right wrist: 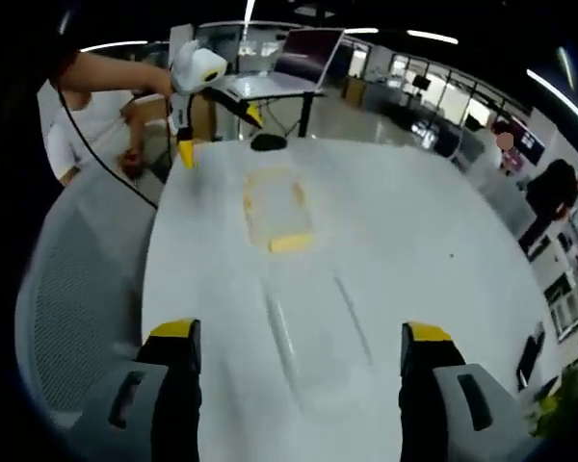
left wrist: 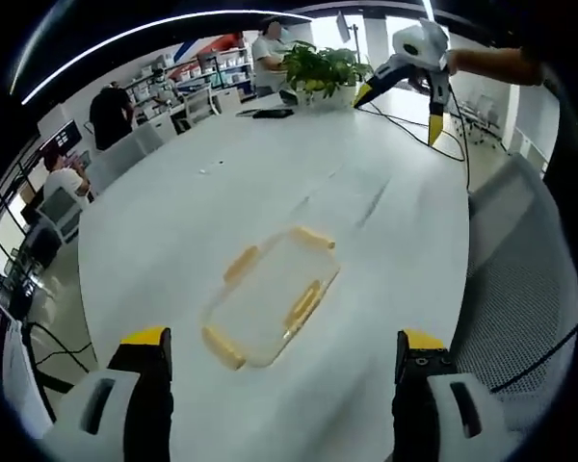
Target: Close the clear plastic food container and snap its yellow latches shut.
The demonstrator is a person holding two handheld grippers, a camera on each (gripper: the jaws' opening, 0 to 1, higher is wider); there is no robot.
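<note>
In the left gripper view, the left hand-held gripper (left wrist: 281, 351) hangs above the white table (left wrist: 173, 241) with its two yellow-tipped jaws spread wide and nothing between them. Just ahead of the jaws, the clear plastic food container (left wrist: 270, 294) lies flat on the table, with yellow latches (left wrist: 303, 303) along its sides; whether its lid is seated cannot be made out. Farther across the table, the right hand-held gripper (left wrist: 405, 101) is held in the air, its jaws apart and empty, near a potted plant (left wrist: 320, 69).

In the right gripper view, the right hand-held gripper (right wrist: 297, 345) is likewise wide open over bare table, well short of the container (right wrist: 277, 214), beyond which the left hand-held gripper (right wrist: 217, 130) hovers.
</note>
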